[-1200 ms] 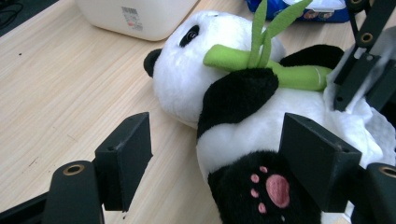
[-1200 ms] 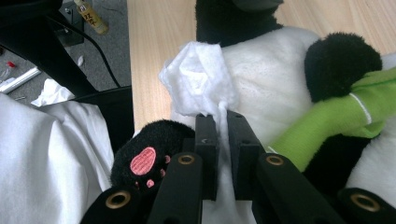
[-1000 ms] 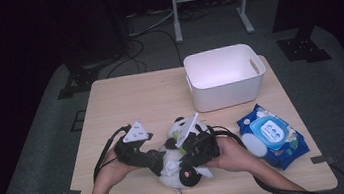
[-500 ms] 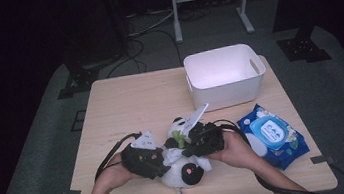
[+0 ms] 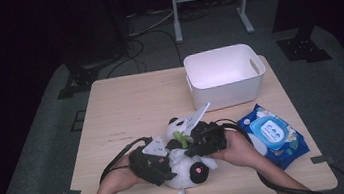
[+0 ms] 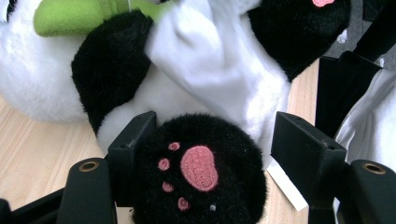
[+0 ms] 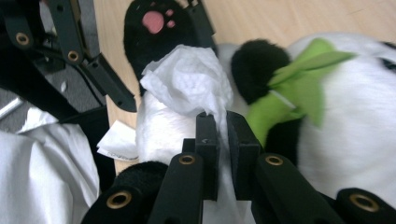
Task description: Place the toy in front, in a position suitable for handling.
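Bench (image 5: 126,108): far left half bare, white bin (image 5: 223,76) and wipes pack (image 5: 273,135) at right. Plush panda (image 5: 184,163), black-and-white, green leaf, near front edge. Left gripper (image 6: 210,154) spread around black paw, jaws just widening. Right gripper (image 7: 222,135) pinching white wipe (image 7: 189,79).

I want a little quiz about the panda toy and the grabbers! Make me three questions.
1. True or false: the right gripper is shut on a white wipe.
2. What sits between the left gripper's jaws? A) the toy panda's foot B) the white bin C) the wipes pack
3. What colour is the leaf by the toy panda's neck?

Key: 1 true; 2 A; 3 green.
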`<state>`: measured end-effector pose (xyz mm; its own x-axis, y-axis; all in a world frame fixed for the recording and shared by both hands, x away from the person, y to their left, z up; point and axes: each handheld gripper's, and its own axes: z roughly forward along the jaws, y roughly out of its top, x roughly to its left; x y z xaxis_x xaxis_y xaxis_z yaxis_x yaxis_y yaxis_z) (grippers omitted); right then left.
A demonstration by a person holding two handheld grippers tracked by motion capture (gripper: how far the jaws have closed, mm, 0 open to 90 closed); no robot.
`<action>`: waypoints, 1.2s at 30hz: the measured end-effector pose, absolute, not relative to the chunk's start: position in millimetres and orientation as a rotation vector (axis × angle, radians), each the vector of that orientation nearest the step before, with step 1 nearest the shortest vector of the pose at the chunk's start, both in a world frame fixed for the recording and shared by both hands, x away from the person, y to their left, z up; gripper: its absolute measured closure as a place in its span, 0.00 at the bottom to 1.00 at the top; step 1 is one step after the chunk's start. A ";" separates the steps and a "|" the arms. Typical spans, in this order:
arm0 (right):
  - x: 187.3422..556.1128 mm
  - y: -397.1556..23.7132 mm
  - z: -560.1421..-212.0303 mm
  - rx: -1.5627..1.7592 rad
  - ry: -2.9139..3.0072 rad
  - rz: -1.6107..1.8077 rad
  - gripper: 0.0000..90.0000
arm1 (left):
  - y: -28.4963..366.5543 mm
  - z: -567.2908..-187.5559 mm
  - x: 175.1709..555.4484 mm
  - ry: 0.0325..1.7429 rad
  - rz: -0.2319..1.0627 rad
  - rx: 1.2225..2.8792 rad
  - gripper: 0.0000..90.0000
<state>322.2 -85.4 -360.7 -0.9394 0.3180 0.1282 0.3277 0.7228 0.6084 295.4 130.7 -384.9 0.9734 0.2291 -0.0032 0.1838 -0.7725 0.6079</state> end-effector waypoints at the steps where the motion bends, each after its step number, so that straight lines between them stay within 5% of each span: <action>1: 323.1 -87.5 -359.3 -0.561 -2.899 -1.043 0.93 | 130.7 -385.3 295.0 0.284 0.087 2.473 0.34; 24: 328.7 -83.5 -365.7 -0.616 -2.915 -1.132 0.92 | 133.3 -367.3 296.7 0.262 0.101 2.421 0.31; 36: 323.6 -107.9 -360.7 -0.615 -2.859 -1.207 0.93 | 128.8 -337.9 327.0 0.259 0.168 2.402 0.31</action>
